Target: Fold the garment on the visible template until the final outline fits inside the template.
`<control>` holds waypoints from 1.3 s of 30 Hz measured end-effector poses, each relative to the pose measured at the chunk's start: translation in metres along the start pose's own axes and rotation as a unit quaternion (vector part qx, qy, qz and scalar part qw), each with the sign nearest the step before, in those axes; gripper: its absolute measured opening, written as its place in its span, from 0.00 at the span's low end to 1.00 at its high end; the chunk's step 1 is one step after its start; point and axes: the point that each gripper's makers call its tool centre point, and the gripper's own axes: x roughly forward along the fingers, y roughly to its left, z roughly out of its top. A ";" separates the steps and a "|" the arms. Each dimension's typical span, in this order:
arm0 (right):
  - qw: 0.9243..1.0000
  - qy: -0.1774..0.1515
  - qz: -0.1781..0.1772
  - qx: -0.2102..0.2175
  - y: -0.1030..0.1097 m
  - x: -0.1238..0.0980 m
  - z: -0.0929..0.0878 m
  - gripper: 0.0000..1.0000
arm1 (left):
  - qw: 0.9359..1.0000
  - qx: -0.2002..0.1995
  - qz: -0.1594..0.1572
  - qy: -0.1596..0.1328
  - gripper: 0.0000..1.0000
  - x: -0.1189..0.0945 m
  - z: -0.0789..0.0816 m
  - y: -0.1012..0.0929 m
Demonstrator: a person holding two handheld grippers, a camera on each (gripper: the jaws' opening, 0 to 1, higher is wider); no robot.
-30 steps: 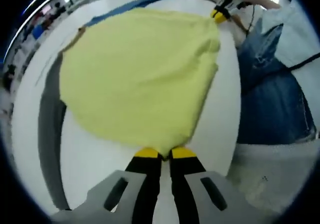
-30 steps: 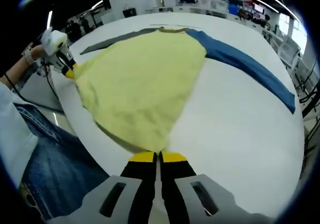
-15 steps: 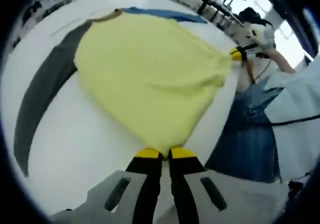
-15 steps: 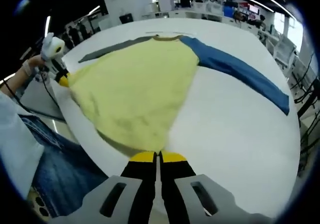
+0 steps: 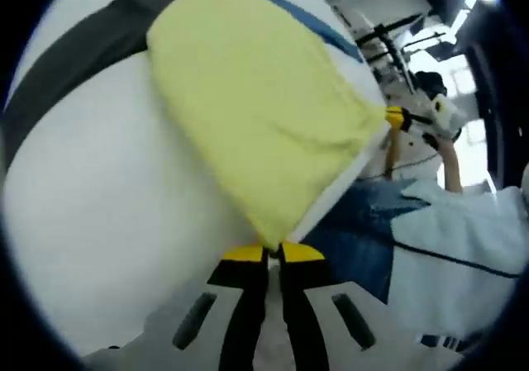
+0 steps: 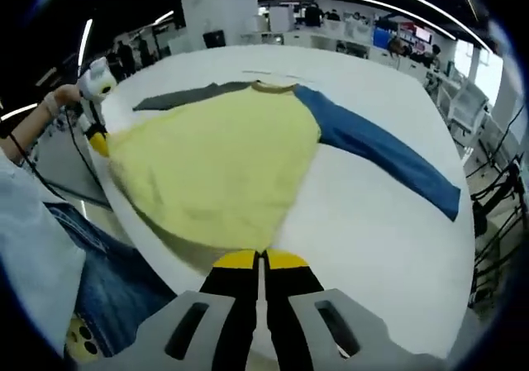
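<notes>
- The garment (image 6: pixel 219 164) is a long-sleeved shirt with a yellow body, one blue sleeve (image 6: pixel 387 158) and one dark grey sleeve (image 6: pixel 186 96). It lies spread on the white table (image 6: pixel 364 222), running away from both grippers, with its collar at the far end.
- The right gripper (image 6: pixel 263 259) has its yellow-tipped jaws pressed together on one corner of the hem, directly ahead of it. The blue sleeve stretches off to its right.
- The left gripper (image 5: pixel 264 252) is likewise clamped on the other hem corner, just in front of its jaws. The yellow body (image 5: pixel 256 107) fans out beyond, and the grey sleeve (image 5: pixel 78 53) lies off to its left.
- Each gripper shows in the other's view at the far hem corner, with a hand (image 6: pixel 62 102) behind it, near the table's edge.
- The hem looks lifted slightly off the table between the two grips, and a person in blue jeans (image 5: pixel 355 239) stands close by.
- No template outline can be made out on the table.
- Judged step: the start of a fold, hem held at both corners.
- The next move probably calls for carrying both corners forward together towards the collar, level and taut, so the body doubles over without wrinkling.
</notes>
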 end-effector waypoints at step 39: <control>0.998 0.050 -0.024 0.005 -0.006 0.008 -0.048 0.07 | 0.997 -0.026 0.068 -0.023 0.00 0.007 -0.016 0.025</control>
